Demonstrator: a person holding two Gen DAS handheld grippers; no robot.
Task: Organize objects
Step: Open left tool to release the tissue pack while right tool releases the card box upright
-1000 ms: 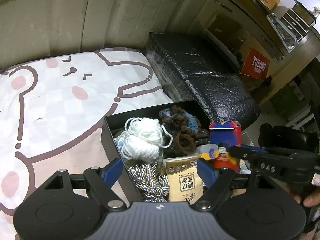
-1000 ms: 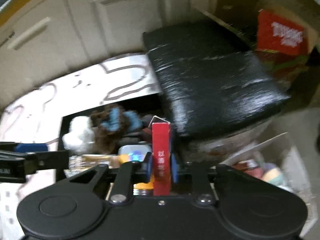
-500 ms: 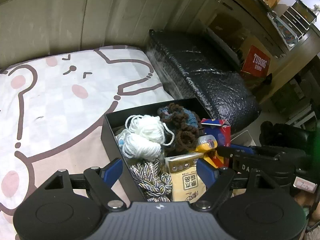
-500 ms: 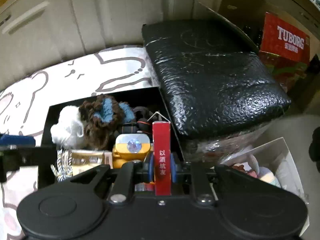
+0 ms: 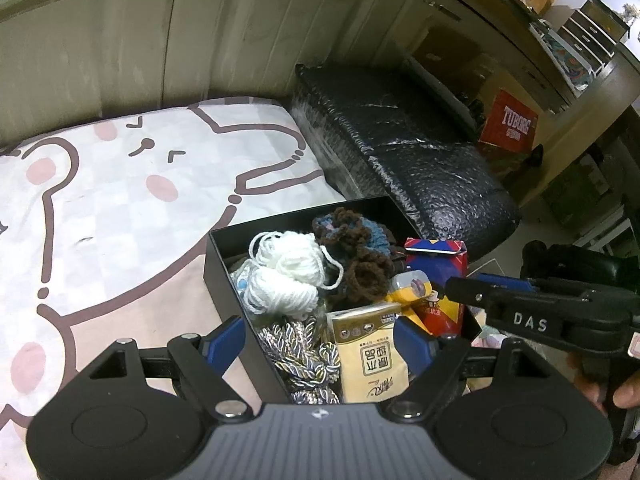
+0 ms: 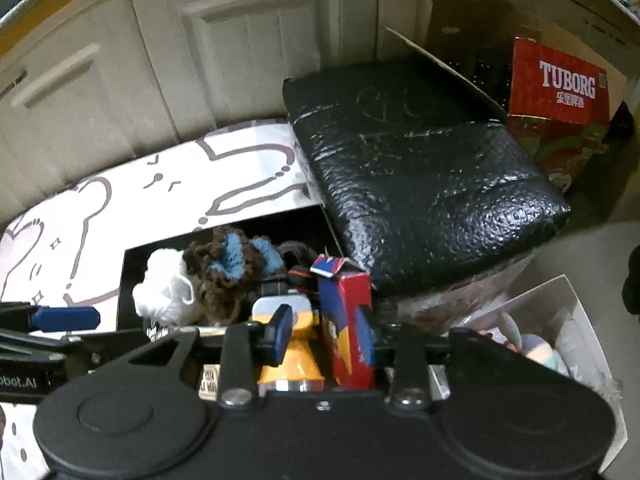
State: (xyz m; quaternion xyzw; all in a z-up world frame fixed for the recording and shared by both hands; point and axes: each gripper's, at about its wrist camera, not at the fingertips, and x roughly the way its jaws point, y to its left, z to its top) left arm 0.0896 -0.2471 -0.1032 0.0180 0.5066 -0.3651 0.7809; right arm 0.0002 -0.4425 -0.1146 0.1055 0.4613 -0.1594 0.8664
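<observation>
A black box (image 5: 218, 264) on the cartoon blanket holds white yarn (image 5: 288, 272), brown and blue yarn (image 5: 352, 236), braided cord (image 5: 304, 360), a tan tissue pack (image 5: 372, 356), a yellow item (image 5: 408, 288) and a red carton (image 5: 440, 264). The red carton (image 6: 348, 320) stands tilted at the box's right end. My right gripper (image 6: 324, 334) is opening around it; the left pad (image 6: 284, 328) is clear of the carton. My left gripper (image 5: 318, 342) is open and straddles the box's near wall, gripping nothing. From the left wrist, the right gripper (image 5: 464, 284) reaches in from the right.
A black bubble-wrapped bundle (image 5: 400, 152) lies just behind and to the right of the box. The cartoon blanket (image 5: 120, 208) spreads to the left. Pale cabinet doors (image 5: 200, 40) stand behind. A red Tuborg carton (image 6: 560, 84) and a white bin of soft toys (image 6: 552, 332) sit on the right.
My right gripper brought the red carton down into the box's right end and its jaws have parted from it; the carton now leans. The left gripper has stayed put.
</observation>
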